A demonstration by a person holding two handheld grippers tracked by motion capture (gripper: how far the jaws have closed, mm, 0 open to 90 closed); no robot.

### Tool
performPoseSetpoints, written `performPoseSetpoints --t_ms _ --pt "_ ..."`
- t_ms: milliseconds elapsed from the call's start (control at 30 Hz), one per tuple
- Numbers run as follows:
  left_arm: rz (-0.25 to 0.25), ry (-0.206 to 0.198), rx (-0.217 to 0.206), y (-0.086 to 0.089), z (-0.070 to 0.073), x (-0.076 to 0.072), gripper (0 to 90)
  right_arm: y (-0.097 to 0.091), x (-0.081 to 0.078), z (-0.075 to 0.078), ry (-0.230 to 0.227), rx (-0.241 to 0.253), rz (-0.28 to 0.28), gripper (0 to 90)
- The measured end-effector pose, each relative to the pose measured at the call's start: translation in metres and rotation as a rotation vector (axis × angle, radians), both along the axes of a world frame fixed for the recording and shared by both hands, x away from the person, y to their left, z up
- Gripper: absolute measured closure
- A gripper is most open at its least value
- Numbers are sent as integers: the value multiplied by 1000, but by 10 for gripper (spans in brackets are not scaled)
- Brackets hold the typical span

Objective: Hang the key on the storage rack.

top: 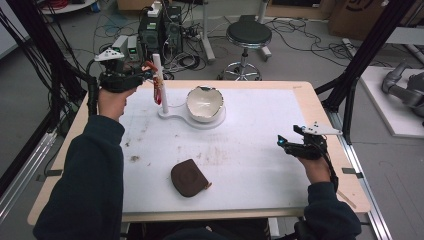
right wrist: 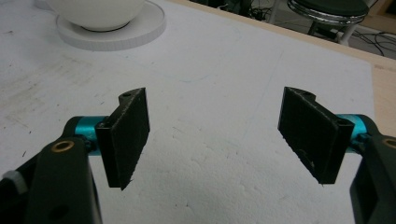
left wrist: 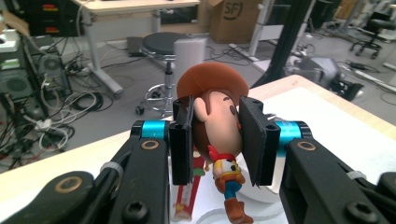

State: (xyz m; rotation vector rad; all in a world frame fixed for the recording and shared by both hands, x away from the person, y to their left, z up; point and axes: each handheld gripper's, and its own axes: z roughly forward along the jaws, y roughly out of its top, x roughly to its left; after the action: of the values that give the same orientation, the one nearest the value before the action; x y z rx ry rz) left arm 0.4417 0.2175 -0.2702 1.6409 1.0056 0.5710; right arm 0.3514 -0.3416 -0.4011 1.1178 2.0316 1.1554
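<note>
Gripping the cowboy figure (left wrist: 217, 135), left hand-held gripper (left wrist: 217, 140) nears the table edge (left wrist: 70, 161).

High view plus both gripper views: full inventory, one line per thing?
Cowboy doll: 1, brown hat, red scarf, held by the head in the left claw, far left of the table.
Post: 1, white, upright on the stand.
Stand: 1, white, flat, far centre.
Bowl: 1, white, chipped rim, on the stand.
Pouch: 1, dark brown, near centre.
Mat: 1, white, stained, covers the table.
Stool: 1, black seat, floor beyond.
Left claw: black, shut on the doll.
Right claw: black, open, above the mat.
</note>
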Motion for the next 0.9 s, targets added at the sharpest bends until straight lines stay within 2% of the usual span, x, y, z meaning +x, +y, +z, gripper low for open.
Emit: performPoseSetpoints --t_ms 133,167,267,300,333,400,433,567,633,667,733,767,800,833,900 --pt "46 20 -24 9 -15 1 662 0 0 0 -3 -5 5 252" --pt "58 32 -35 14 -22 0 662 0 0 0 -2 -5 5 252" --pt "70 27 -44 19 -29 -3 664 0 0 0 -1 -5 5 252" --pt "71 26 -36 23 -36 -7 664 0 0 0 -1 -5 5 252" --pt "71 26 -36 23 -36 -7 658 0 0 0 -1 -5 5 252" --pt "72 5 -40 25 -45 -12 628 1 0 0 -1 -8 5 252" --pt "64 6 -27 27 -54 -18 564 1 0 0 -1 -7 4 252" --pt "43 -8 -27 30 -67 -28 461 1 0 0 3 -9 7 252" --pt "23 -21 -34 31 -81 -40 427 2 0 -1 3 -5 8 252" --pt "23 -21 -34 31 -81 -40 396 2 0 -1 3 -5 8 252" --pt "17 -37 -14 30 -96 -53 322 2 0 -1 9 -2 10 251" --pt "17 -37 -14 30 -96 -53 275 2 0 -1 9 -2 10 251" --pt "0 -48 -19 30 -107 -62 252 2 1 -1 11 -3 11 251" --pt "0 -48 -19 30 -107 -62 238 2 1 -1 11 -3 11 251" --pt "-21 -65 -31 30 -118 -70 208 2 1 -2 18 -1 14 251"
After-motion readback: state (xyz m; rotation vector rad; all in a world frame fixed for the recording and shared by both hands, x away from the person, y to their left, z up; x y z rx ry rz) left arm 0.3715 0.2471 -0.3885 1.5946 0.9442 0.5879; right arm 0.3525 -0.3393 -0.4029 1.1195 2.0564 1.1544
